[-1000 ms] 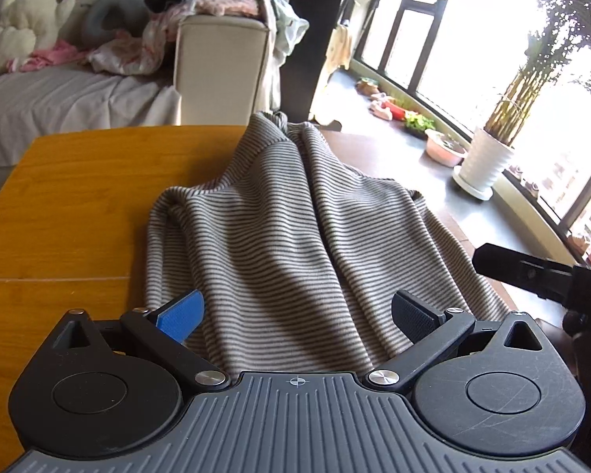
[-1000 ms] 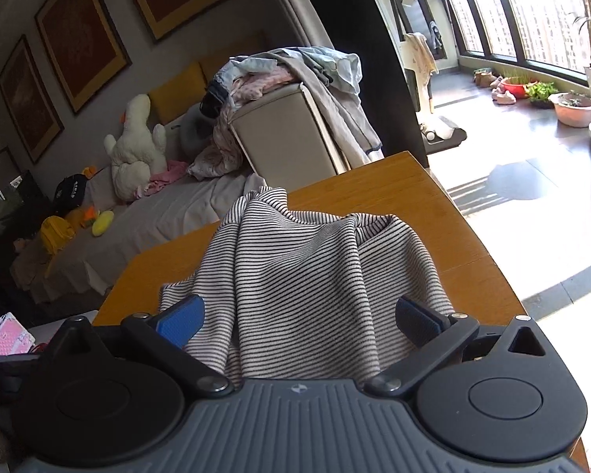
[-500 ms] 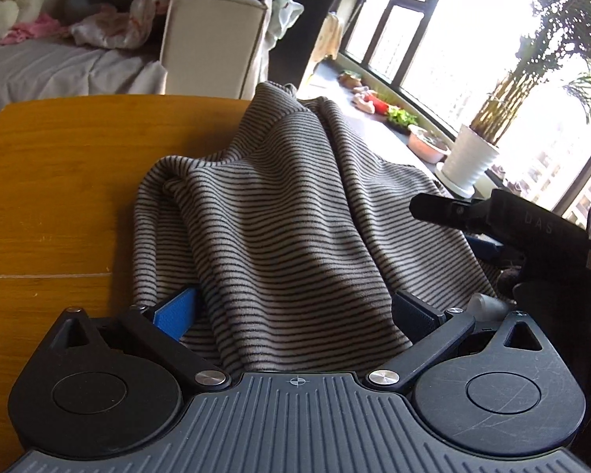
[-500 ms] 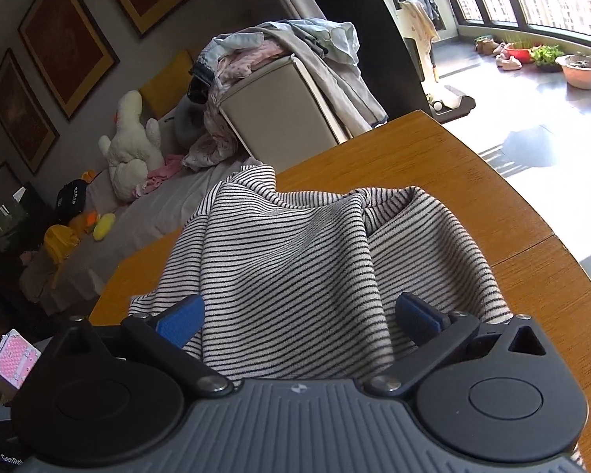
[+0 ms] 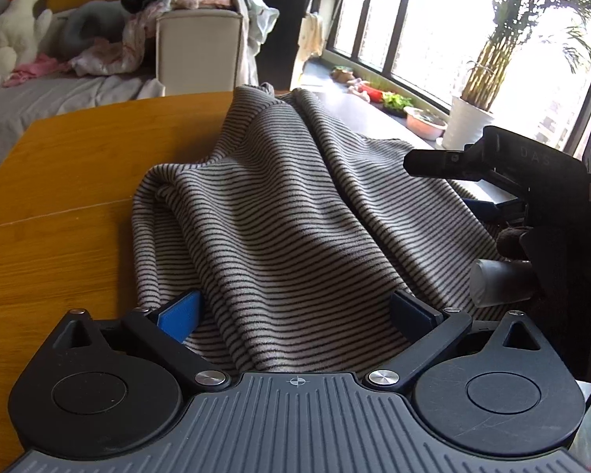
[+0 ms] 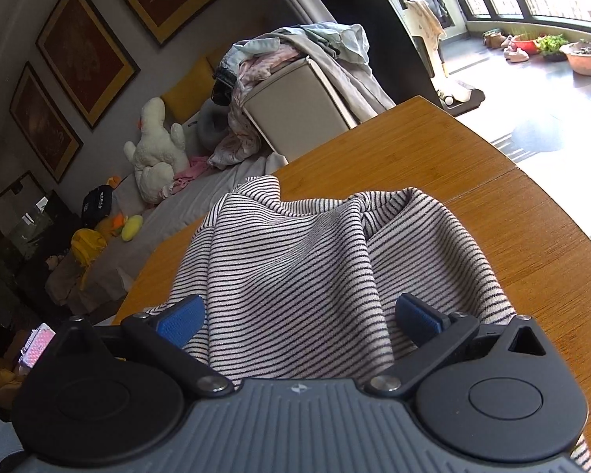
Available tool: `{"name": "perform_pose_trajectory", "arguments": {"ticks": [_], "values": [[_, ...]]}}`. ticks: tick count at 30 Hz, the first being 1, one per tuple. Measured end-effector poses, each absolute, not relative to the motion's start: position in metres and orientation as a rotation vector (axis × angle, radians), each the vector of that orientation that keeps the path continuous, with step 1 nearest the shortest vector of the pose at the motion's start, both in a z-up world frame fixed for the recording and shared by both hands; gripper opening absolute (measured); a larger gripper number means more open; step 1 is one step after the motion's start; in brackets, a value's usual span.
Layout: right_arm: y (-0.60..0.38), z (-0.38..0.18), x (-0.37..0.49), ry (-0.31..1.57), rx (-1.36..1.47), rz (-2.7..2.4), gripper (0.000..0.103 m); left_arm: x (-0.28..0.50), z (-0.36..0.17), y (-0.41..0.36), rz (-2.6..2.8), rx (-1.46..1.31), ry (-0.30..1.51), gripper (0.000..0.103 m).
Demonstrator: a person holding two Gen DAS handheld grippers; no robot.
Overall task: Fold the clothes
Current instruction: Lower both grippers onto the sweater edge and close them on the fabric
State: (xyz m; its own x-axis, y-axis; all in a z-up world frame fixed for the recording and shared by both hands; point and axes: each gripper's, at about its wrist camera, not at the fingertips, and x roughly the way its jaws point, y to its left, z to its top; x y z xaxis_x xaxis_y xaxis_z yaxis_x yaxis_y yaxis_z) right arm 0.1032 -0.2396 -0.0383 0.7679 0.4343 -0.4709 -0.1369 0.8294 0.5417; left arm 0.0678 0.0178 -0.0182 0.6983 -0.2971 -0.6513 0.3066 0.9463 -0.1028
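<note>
Left wrist view: left gripper [image 5: 295, 315] jaws stand wide apart and have just been closing a little; striped garment [image 5: 279, 213] is bunched between them, running from the gripper body forward over the wooden table [image 5: 71, 181]. Cloth drapes against the inner face of both blue pads [image 5: 179, 315], but no pinch visible, fabric hangs loose in folds. Ahead of the jaws the garment rises to a ridge, then falls away toward the far table edge. Bare tabletop left of the left jaw. Right of the right jaw, the right gripper [image 5: 445, 161] comes in from the side, above the garment's right edge; its fingertips are hidden from this side.

Right wrist view: right gripper [image 6: 299, 321] jaws also wide apart, same striped garment [image 6: 303, 268] between them, bunched up to the body and lying over both blue pads' inner sides. Not clamped as far as I can tell. Fabric peaks ahead of the jaws in two humps with a crease between. Table [image 6: 512, 244] bare to the right of the right jaw, seam line across it.

Beyond the table, ahead of both jaws: sofa armrest [image 6: 295, 106] piled with clothes [image 6: 295, 51], white plush toy [image 6: 157, 146] on the sofa
</note>
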Motion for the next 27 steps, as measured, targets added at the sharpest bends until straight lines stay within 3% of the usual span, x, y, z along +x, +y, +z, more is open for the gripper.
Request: {"name": "perform_pose_trajectory", "arguments": {"ticks": [3,5,7,10,14,22,27], "values": [[-0.240,-0.038,0.103,0.620,0.512,0.325,0.103,0.067,-0.018,0.013,-0.318,0.041,0.701,0.089],[-0.240,-0.038,0.103,0.618,0.512,0.324,0.103,0.068,-0.015,0.013,-0.306,0.042,0.694,0.077],[-0.239,-0.038,0.103,0.617,0.510,0.322,0.103,0.073,-0.011,0.018,-0.287,0.034,0.690,0.051],[-0.239,-0.038,0.103,0.614,0.511,0.321,0.103,0.085,-0.006,0.029,-0.262,0.002,0.708,0.029],[-0.239,-0.038,0.103,0.612,0.513,0.321,0.103,0.096,-0.002,0.041,-0.268,-0.065,0.741,0.029],[-0.239,-0.040,0.102,0.606,0.517,0.318,0.103,0.089,-0.001,0.056,-0.394,-0.208,0.848,0.060],[-0.240,-0.041,0.102,0.603,0.521,0.319,0.103,0.088,-0.003,0.063,-0.451,-0.303,0.901,0.062]]}}
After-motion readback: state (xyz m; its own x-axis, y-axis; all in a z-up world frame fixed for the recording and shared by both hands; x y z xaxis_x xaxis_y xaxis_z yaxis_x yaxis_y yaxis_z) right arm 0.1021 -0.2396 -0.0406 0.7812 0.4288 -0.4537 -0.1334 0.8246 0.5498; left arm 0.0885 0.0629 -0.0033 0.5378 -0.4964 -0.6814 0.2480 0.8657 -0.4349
